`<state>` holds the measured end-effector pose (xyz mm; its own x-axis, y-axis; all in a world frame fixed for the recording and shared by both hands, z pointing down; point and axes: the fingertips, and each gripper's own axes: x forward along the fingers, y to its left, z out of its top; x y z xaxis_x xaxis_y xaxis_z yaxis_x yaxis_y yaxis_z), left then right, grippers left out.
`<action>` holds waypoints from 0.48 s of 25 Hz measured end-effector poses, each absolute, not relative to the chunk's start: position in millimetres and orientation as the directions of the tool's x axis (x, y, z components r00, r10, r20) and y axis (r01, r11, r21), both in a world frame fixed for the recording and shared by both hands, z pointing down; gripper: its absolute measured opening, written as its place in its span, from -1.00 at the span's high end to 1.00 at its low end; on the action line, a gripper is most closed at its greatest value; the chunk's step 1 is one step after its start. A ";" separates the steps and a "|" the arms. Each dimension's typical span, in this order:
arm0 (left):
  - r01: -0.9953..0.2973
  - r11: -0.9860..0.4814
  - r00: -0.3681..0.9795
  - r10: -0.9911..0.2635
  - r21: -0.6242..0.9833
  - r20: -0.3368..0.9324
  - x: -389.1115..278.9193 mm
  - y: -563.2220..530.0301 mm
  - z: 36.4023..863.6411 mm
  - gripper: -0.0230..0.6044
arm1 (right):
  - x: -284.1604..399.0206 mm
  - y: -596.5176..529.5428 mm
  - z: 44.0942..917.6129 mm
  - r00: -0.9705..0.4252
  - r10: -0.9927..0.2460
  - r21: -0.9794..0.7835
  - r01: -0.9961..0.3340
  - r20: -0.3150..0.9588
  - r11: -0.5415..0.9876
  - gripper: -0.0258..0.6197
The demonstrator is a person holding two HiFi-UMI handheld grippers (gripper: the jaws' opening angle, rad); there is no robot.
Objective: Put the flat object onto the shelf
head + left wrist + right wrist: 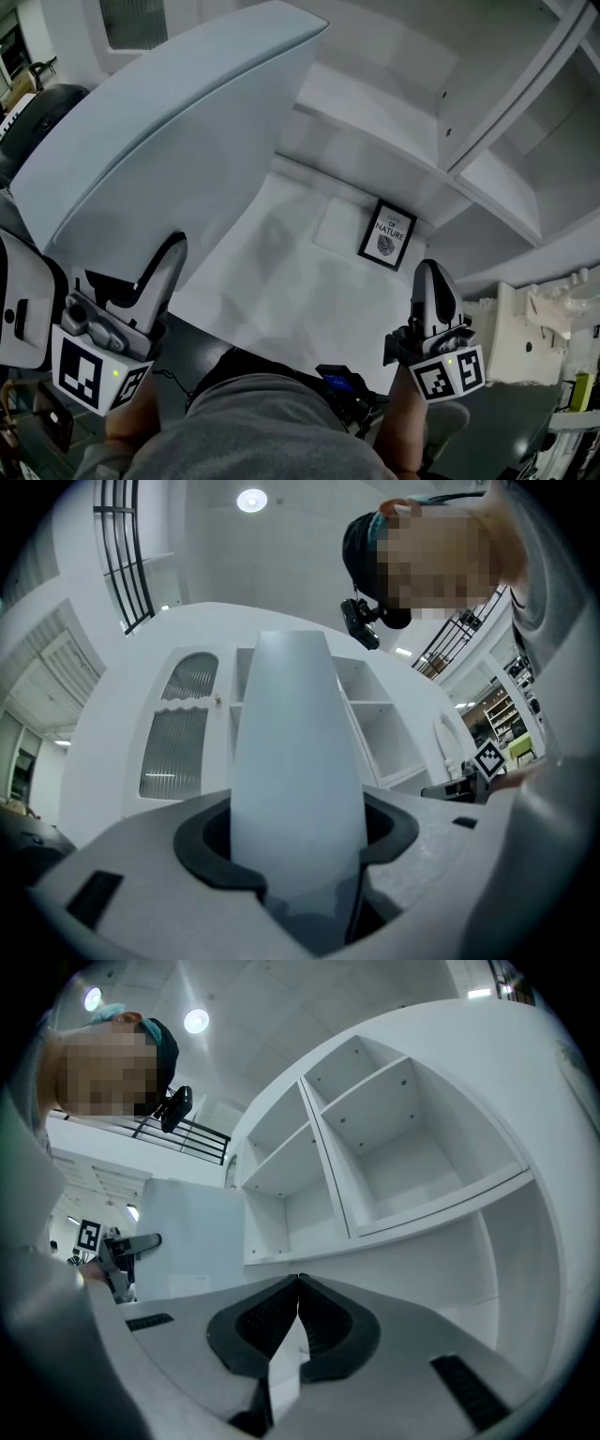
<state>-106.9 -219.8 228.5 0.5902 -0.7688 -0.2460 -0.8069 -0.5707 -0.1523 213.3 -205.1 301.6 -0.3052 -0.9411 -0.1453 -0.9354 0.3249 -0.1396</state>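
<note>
Head view: left gripper [171,251] pinches the near edge of the flat object [178,122], which is held raised at left, clear of the shelf [506,178] at far right. Right gripper [431,279] has its fingers pressed together and appears empty. Judged to be the carrying step; next, the board must go right and level into a compartment.
</note>
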 end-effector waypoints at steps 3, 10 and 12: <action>-0.804 -0.572 0.593 -0.761 -0.159 -0.262 -102.7 -213.5 219.8 0.09 | 215.6 -204.7 301.9 -0.310 -0.939 -0.142 -0.933 -0.150 0.330 0.83; -0.797 -0.578 0.604 -0.745 -0.179 -0.282 -94.8 -206.8 202.8 0.09 | 213.6 -207.5 303.4 -0.327 -0.932 -0.147 -0.926 -0.155 0.349 0.83; -0.793 -0.582 0.609 -0.740 -0.180 -0.287 -93.4 -205.6 197.4 0.09 | 212.7 -208.8 302.8 -0.332 -0.930 -0.148 -0.923 -0.157 0.354 0.83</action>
